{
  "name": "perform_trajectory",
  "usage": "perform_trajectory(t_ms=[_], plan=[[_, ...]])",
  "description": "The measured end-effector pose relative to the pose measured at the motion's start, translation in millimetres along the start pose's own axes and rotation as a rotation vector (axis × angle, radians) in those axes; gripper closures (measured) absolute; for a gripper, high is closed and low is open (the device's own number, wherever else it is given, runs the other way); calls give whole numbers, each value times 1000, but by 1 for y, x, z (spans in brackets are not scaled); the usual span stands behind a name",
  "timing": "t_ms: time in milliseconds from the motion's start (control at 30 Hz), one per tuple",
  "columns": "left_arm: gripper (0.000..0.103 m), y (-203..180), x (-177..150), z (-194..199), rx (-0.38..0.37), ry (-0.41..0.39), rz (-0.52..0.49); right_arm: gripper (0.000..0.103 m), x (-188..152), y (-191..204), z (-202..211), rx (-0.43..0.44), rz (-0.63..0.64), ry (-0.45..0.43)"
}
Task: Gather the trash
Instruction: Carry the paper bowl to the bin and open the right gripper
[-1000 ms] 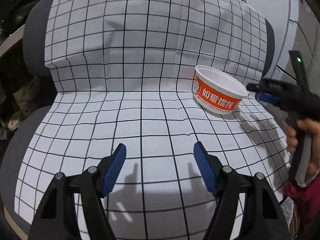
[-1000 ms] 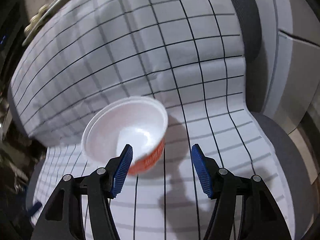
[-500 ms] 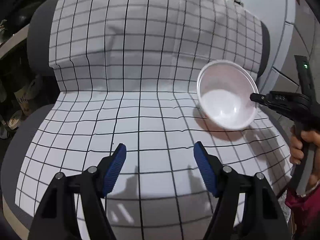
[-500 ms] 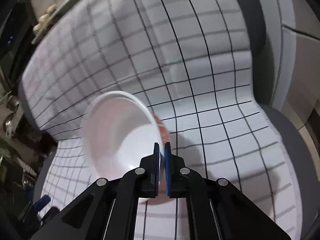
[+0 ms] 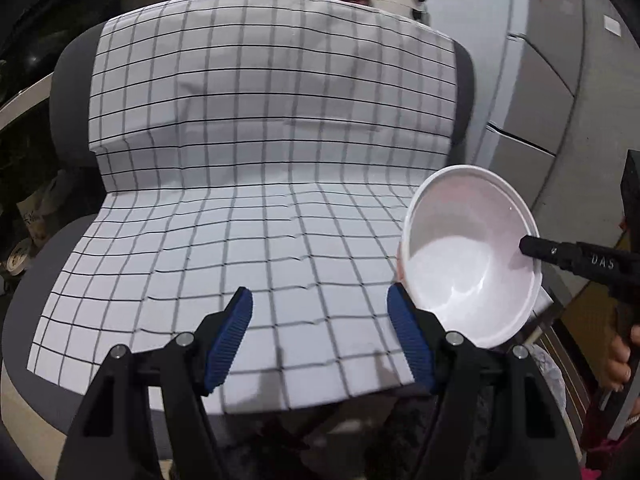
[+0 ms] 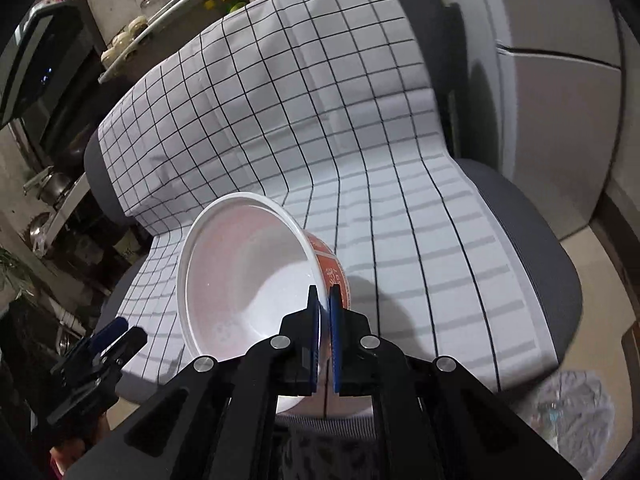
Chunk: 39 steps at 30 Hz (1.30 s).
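An empty white paper bowl (image 6: 244,276) with an orange printed outside is held tilted in the air, its mouth turned toward my left side. My right gripper (image 6: 325,296) is shut on its rim, one pad inside and one outside. The bowl also shows at the right of the left wrist view (image 5: 468,256), with the right gripper (image 5: 528,246) on its far rim, above the seat's front right edge. My left gripper (image 5: 320,312) is open and empty, above the front of the seat.
A grey chair (image 5: 68,92) is covered by a white cloth with a black grid (image 5: 272,200). A grey fridge (image 5: 532,80) stands to the right. A crumpled clear plastic bag (image 6: 572,408) lies on the floor at right. Cluttered shelves (image 6: 60,128) stand at left.
The right gripper shut on the bowl's rim, lifted it off the seat, tilted it and carried it forward and to the right. Both cameras have pulled back from the chair.
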<state>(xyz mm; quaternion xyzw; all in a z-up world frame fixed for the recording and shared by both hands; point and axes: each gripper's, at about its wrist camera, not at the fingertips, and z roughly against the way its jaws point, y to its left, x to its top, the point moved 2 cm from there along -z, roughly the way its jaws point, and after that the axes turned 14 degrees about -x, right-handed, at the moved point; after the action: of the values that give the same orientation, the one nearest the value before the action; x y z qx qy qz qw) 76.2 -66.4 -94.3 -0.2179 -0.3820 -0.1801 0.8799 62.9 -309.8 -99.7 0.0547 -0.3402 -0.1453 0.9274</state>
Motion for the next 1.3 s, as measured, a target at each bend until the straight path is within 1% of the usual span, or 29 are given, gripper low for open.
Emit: perform_trajectory(t_ms=[200, 367, 500, 667, 833, 967, 1100, 1167, 1300], plan=[[35, -24, -4, 10, -21, -11, -37, 97, -21, -11, 18, 8, -19, -7], [35, -30, -3, 19, -21, -30, -41, 97, -24, -18, 33, 9, -28, -41], [35, -39, 0, 17, -36, -33, -58, 97, -25, -34, 43, 7, -60, -61], [35, -75, 3, 0, -117, -18, -123, 97, -31, -68, 53, -32, -123, -73], [35, -118, -1, -27, -215, 23, -197, 97, -46, -120, 67, -115, -207, -74], [35, -149, -5, -49, -283, 65, -246, 97, -64, -165, 74, -217, -271, -64], [35, -173, -10, -67, -323, 102, -289, 97, -86, -211, 75, -316, -347, -34], [35, -181, -14, -73, -330, 112, -305, 97, -98, -231, 73, -361, -379, -15], [35, -191, -21, -80, -331, 134, -326, 95, -126, -270, 62, -428, -449, 56]])
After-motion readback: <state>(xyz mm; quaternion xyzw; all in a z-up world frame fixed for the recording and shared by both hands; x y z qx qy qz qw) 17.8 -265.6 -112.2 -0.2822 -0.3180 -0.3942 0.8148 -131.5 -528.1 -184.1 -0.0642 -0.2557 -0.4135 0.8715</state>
